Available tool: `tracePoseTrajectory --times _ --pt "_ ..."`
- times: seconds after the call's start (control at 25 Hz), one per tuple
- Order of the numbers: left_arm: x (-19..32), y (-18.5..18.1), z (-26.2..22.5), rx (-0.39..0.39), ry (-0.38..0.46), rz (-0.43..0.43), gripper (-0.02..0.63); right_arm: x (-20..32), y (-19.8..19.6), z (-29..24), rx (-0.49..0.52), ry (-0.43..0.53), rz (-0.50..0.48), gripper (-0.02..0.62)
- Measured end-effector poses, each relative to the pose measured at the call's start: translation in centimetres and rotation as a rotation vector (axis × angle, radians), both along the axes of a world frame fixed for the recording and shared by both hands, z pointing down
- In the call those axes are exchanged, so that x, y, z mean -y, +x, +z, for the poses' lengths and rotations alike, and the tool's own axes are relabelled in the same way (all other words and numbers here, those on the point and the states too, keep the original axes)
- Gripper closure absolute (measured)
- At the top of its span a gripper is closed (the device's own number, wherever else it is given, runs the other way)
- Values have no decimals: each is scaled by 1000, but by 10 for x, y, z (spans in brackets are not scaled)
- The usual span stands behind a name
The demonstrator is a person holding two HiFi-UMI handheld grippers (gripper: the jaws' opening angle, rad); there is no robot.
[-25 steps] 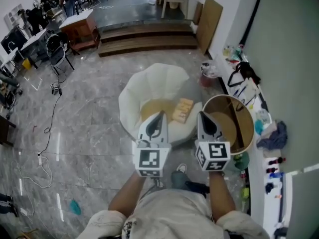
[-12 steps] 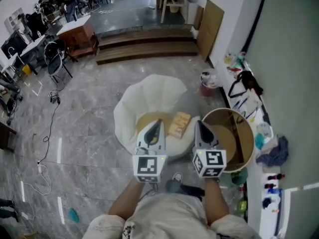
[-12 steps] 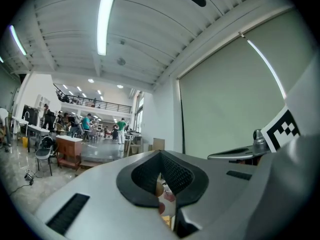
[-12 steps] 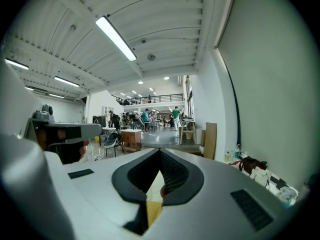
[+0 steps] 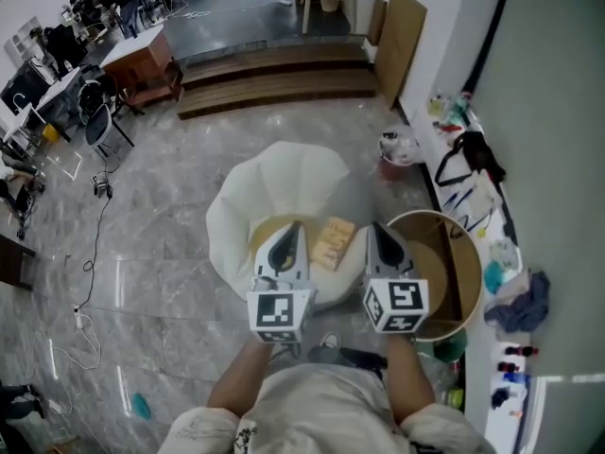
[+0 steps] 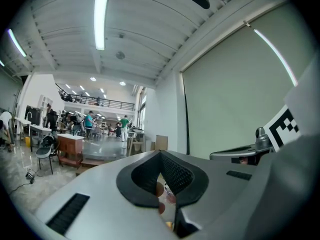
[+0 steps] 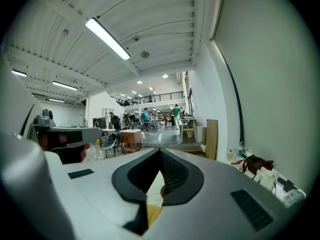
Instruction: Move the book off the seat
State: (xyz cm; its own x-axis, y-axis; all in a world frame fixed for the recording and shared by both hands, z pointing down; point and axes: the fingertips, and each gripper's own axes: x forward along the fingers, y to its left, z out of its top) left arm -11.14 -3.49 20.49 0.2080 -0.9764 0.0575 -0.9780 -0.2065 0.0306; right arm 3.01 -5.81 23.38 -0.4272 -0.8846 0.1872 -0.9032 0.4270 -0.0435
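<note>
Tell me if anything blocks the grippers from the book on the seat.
Nothing visible does: the book lies uncovered on the seat, showing between the left gripper and the right gripper from the head view.

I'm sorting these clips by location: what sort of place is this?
Probably a large open-plan workspace or lab hall rather than a home: a wooden desk and black office chair at far left, broad wooden steps beyond, and a polished stone floor all around the white armchair.

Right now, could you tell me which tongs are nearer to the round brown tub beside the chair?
Right. In the head view, the right tongs overlap the left rim of the round brown tub; the left tongs hang over the white chair, beyond the book.
</note>
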Motion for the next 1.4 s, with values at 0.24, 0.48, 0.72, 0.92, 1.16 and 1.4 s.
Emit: tracePoseTrajectory --times 0.24,0.48,0.72,0.92,1.16,1.4 --pt "19 -3 11 3 -27 -1 604 20 1 10 -4 -28 6 598" --pt "45 -14 25 -11 -29 37 604 36 -14 25 -39 -52 40 598" --pt "69 -39 36 -13 -41 89 604 51 -38 35 -60 -82 97 598" --pt "86 -63 59 -27 -85 122 604 65 -58 57 -93 -116 137 598" --pt "101 -75 96 -17 -133 184 604 72 -75 88 -106 -172 191 598" --pt "111 -71 130 -9 -148 225 604 77 -74 128 -128 -228 220 598"
